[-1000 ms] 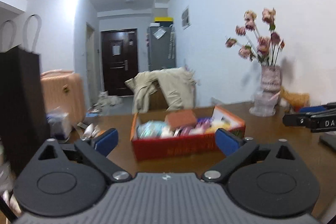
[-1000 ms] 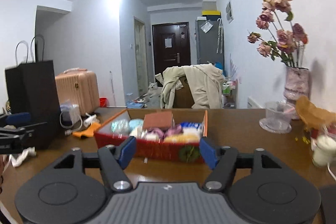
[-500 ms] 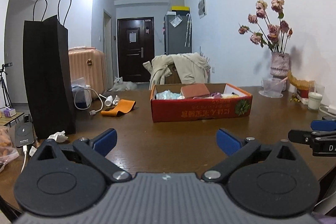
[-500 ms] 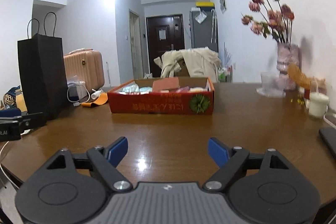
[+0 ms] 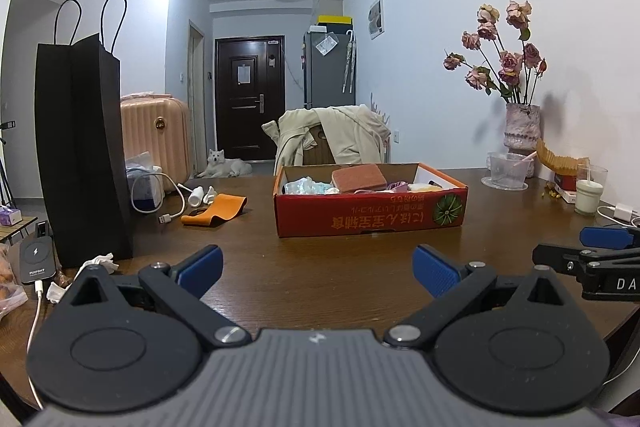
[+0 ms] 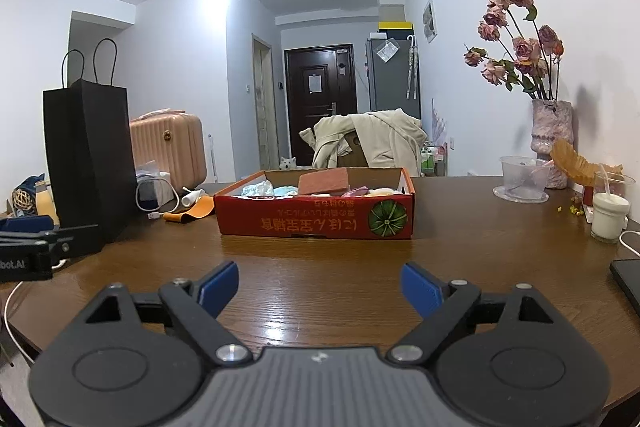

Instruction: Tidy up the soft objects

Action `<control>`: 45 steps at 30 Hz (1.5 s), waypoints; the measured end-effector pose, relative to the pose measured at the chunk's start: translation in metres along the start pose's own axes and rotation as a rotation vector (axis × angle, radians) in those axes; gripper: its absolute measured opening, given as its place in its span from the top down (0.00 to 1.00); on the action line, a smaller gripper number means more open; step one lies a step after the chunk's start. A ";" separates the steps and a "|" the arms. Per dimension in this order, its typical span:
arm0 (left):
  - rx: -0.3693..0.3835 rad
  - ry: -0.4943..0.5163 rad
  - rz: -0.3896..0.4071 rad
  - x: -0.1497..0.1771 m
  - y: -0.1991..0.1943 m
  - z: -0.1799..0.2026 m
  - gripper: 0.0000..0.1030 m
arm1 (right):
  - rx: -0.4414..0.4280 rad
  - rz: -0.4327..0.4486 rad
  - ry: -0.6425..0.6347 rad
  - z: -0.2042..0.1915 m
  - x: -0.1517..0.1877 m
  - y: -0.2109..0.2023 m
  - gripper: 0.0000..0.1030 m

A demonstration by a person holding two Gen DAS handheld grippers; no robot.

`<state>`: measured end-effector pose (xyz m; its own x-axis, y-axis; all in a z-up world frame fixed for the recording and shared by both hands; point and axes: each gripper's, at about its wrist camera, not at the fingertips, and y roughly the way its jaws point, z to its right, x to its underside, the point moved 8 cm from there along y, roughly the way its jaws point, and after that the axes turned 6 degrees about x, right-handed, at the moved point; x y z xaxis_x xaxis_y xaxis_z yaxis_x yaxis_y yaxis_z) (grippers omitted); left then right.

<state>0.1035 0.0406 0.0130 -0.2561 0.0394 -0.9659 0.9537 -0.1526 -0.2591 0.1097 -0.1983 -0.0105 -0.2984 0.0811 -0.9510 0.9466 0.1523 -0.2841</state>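
A shallow red cardboard box (image 5: 370,221) (image 6: 316,219) stands on the brown table ahead of both grippers. It holds several soft things: a brown sponge block (image 5: 359,177) (image 6: 323,181) on top, pale blue pieces (image 5: 305,185) (image 6: 258,189) at the left, pink and yellow pieces at the right. My left gripper (image 5: 318,269) is open and empty, low over the table well short of the box. My right gripper (image 6: 319,287) is open and empty, likewise short of the box. Each gripper shows at the edge of the other's view.
A tall black paper bag (image 5: 82,147) (image 6: 90,155) stands at the left, with cables, a white charger and an orange strap (image 5: 214,213) beside it. A vase of dried roses (image 5: 520,125) (image 6: 550,139), plastic cups and a white jar (image 6: 608,221) stand at the right. A phone (image 6: 628,279) lies near the right edge.
Both grippers have drawn back from just above the box to low over the near table. Both stayed open and empty.
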 end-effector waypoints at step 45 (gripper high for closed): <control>0.021 -0.011 -0.024 0.004 0.009 0.008 0.00 | -0.001 -0.017 0.013 0.003 0.005 0.011 0.15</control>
<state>0.1094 0.0318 0.0069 -0.2805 0.0323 -0.9593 0.9438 -0.1728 -0.2817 0.1185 -0.1990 -0.0190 -0.3164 0.0915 -0.9442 0.9412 0.1545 -0.3004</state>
